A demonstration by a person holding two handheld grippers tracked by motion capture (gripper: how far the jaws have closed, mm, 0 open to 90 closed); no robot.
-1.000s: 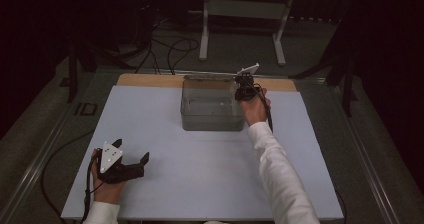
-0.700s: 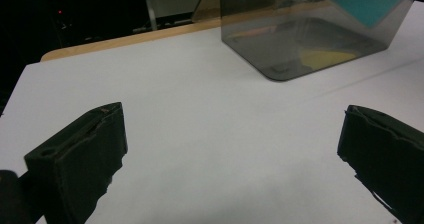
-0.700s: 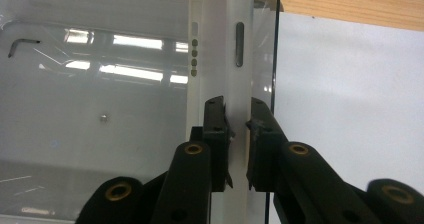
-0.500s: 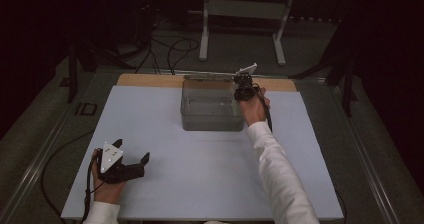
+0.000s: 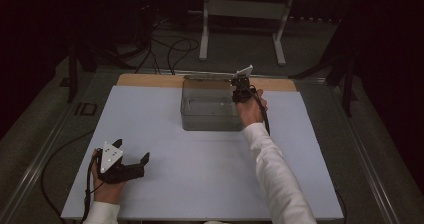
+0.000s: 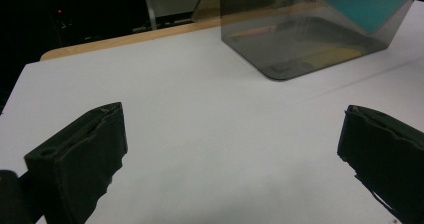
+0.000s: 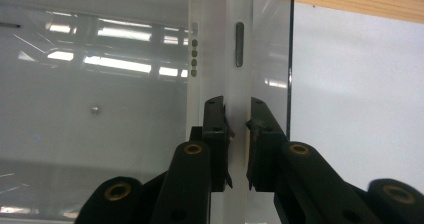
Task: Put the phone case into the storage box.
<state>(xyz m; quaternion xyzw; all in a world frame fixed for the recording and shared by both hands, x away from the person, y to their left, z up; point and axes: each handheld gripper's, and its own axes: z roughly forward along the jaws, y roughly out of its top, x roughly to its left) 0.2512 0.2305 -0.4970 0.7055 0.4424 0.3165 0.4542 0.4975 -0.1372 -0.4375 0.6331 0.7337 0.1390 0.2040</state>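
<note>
The bench (image 5: pixel 165 129) lies bare across the left, lower and right of the high view, open for passing. The clear box (image 5: pixel 207 111), upper centre, blocks the way there, touching the right gripper (image 5: pixel 240 90).

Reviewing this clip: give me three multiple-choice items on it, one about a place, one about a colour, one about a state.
1. Where does the clear box stand?
A. at the table's far middle
B. at the near left corner
C. on the floor

2. What colour is the slim device in the right hand-held gripper?
A. red
B. white
C. green

3. How do the left hand-held gripper's jaws stand?
A. shut on the box
B. shut on a cable
C. wide apart, with nothing between

Key: 1 A, the high view shows it by the far wooden edge; 2 B, the right gripper view shows it white; 3 C, only bare table lies between them.
</note>
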